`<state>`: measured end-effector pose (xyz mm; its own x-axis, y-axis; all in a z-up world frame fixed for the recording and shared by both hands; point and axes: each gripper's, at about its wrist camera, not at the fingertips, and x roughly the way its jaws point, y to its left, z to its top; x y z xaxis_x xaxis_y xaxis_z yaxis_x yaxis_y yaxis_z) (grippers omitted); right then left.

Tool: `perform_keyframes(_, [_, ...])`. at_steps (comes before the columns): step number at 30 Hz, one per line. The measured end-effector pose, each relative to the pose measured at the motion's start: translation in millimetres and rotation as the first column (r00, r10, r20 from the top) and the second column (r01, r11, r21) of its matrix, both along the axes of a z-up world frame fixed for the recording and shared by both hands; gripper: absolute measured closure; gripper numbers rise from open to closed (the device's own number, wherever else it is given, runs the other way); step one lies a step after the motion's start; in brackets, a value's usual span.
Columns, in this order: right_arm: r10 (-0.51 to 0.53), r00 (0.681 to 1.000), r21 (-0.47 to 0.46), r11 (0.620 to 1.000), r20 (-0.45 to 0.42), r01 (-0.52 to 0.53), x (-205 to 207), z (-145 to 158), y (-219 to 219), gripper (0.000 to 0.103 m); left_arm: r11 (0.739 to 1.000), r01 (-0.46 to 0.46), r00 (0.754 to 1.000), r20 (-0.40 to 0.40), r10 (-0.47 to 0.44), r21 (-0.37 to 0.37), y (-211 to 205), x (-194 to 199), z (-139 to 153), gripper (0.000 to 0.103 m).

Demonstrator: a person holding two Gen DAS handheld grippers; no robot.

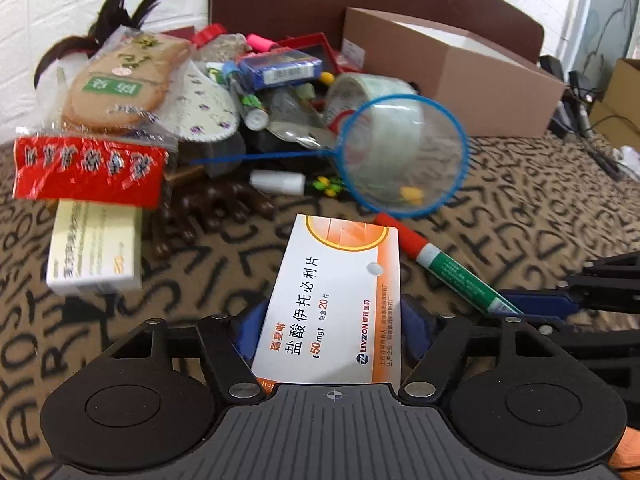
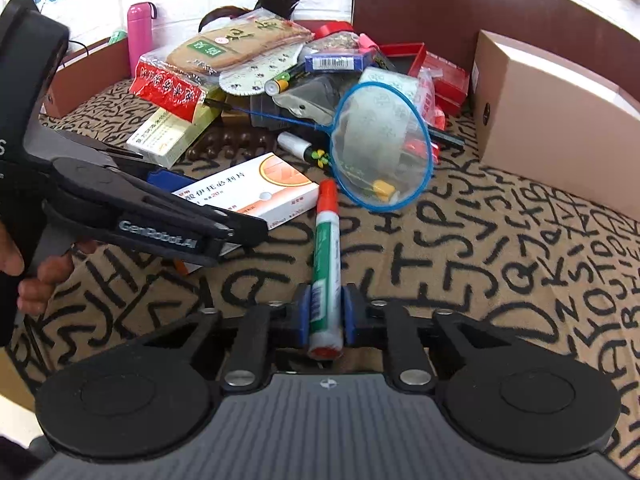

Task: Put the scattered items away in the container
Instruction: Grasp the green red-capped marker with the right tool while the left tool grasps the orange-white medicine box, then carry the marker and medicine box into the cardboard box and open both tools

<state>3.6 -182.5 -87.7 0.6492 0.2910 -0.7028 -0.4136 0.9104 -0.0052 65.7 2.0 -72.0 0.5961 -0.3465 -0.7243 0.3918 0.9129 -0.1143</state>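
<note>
With the left tongs (image 1: 326, 320) clamped on the medicine box (image 1: 332, 300) and the right tongs (image 2: 326, 312) pinching the marker (image 2: 326, 256) near its tail, either could slip during the carry to the cardboard box (image 2: 552, 120) ahead-right.

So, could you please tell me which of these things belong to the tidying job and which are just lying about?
For the job:
- medicine box, in the left tool
- marker, in the right tool
- blue net
- tape roll
- cardboard box, likely the container

Lying about:
- pink flask
- patterned cloth
</note>
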Motion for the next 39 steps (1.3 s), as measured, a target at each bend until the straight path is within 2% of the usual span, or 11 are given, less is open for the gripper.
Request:
perform_keyframes(4, [0.019, 0.999, -0.002, 1.000, -0.035, -0.019, -10.1, 2.7, -8.9, 0.085, 1.000, 0.011, 1.000, 0.000, -0.011, 0.012, -8.2, -13.9, -0.6, 0.022])
perform_keyframes(6, [0.019, 0.999, 0.004, 1.000, -0.036, -0.019, -9.6, 3.1, -9.7, 0.085, 0.999, 0.007, 1.000, 0.010, -0.007, 0.040, -14.4, -11.7, -0.8, 0.021])
perform_keyframes(9, [0.015, 1.000, 0.001, 1.000, -0.025, -0.015, -3.0, 3.0, -5.8, 0.084, 1.000, 0.005, 1.000, 0.003, -0.005, 0.026, -18.2, -4.1, 0.2, 0.021])
perform_keyframes(12, [0.021, 1.000, 0.006, 1.000, -0.019, -0.021, 4.4, 1.7, -1.8, 0.084, 0.999, 0.005, 1.000, 0.008, -0.005, 0.036, -20.2, 0.4, -4.0, 0.025])
perform_keyframes(13, [0.022, 1.000, 0.005, 1.000, -0.020, -0.022, 6.5, 0.5, -0.4, 0.083, 0.999, 0.001, 1.000, 0.013, -0.001, 0.043, -20.0, 0.0, -4.0, 0.033])
perform_keyframes(16, [0.026, 1.000, 0.005, 1.000, -0.015, -0.026, 7.4, -1.3, 0.3, 0.083, 0.999, 0.003, 1.000, 0.006, -0.003, 0.034, -18.0, -2.5, -2.1, 0.033])
perform_keyframes(20, [0.023, 0.999, 0.014, 1.000, -0.024, -0.022, 8.6, -1.6, -1.6, 0.083, 1.000, -0.009, 1.000, 0.016, 0.008, 0.021, -17.8, -3.0, -4.5, 0.022])
perform_keyframes(24, [0.031, 0.999, 0.001, 1.000, -0.011, -0.031, 6.0, -2.5, -0.2, 0.083, 0.999, 0.010, 1.000, 0.019, -0.011, 0.053, -20.6, -5.0, -3.2, 0.030])
perform_keyframes(31, [0.016, 1.000, 0.034, 0.999, -0.021, -0.015, 1.6, -2.7, -7.0, 0.083, 0.994, 0.030, 0.997, 0.062, -0.037, 0.104, -27.3, -14.6, -8.8, 0.025])
perform_keyframes(34, [0.013, 1.000, 0.037, 0.999, -0.015, -0.013, 1.3, -3.7, -6.9, 0.083, 0.995, 0.021, 0.998, 0.051, -0.026, 0.101, -26.3, -12.0, -7.8, 0.033])
perform_keyframes(39, [-0.021, 1.000, 0.089, 0.996, -0.020, 0.023, 3.2, -5.2, -12.0, 0.085, 0.995, 0.006, 0.999, 0.040, -0.010, 0.098, -26.5, -12.6, -5.6, 0.034])
